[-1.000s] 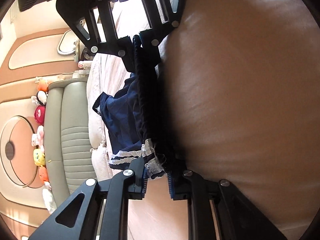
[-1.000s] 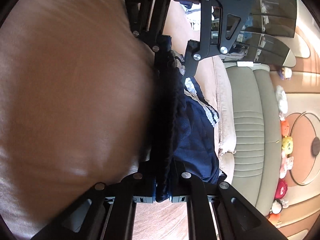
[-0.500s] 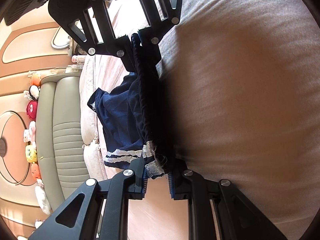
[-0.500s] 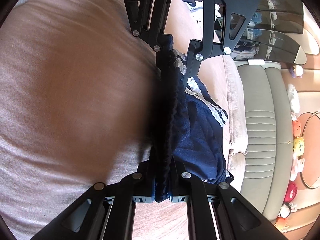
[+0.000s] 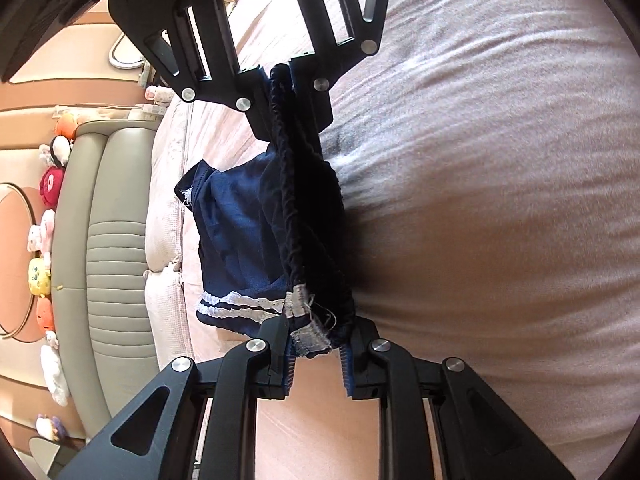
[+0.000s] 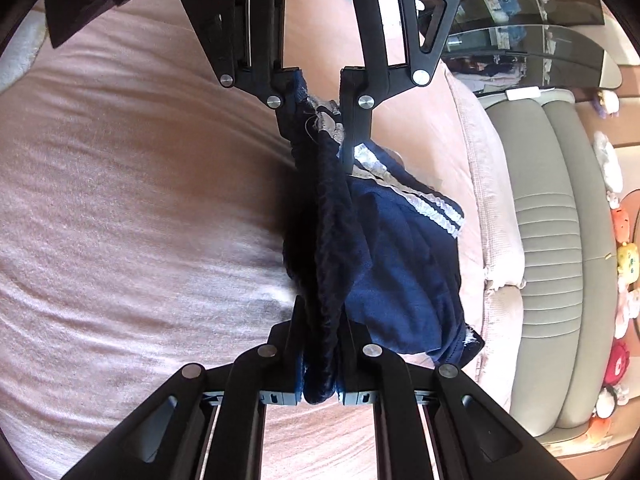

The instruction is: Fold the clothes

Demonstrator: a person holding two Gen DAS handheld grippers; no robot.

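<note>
A navy garment (image 5: 240, 232) with white stripes along one hem hangs stretched between my two grippers above the pink bed (image 5: 500, 160). My left gripper (image 5: 318, 346) is shut on the striped corner of its gathered edge. The right gripper (image 5: 286, 80) faces it at the top of the left wrist view, clamped on the other end. In the right wrist view, my right gripper (image 6: 320, 348) is shut on the dark bunched edge of the garment (image 6: 400, 264). The left gripper (image 6: 320, 112) is opposite, holding the striped end. The rest of the cloth sags to one side.
The pink bed sheet (image 6: 140, 200) spreads wide under both grippers. A grey padded headboard (image 5: 108, 240) (image 6: 548, 240) runs along the bed's far edge. A row of plush toys (image 5: 40, 276) (image 6: 628, 256) sits behind it. Dark glass shelves (image 6: 532, 44) hang on the wall.
Both grippers have risen with the garment still stretched between them. The bed now looks farther below and more of the cloth hangs free.
</note>
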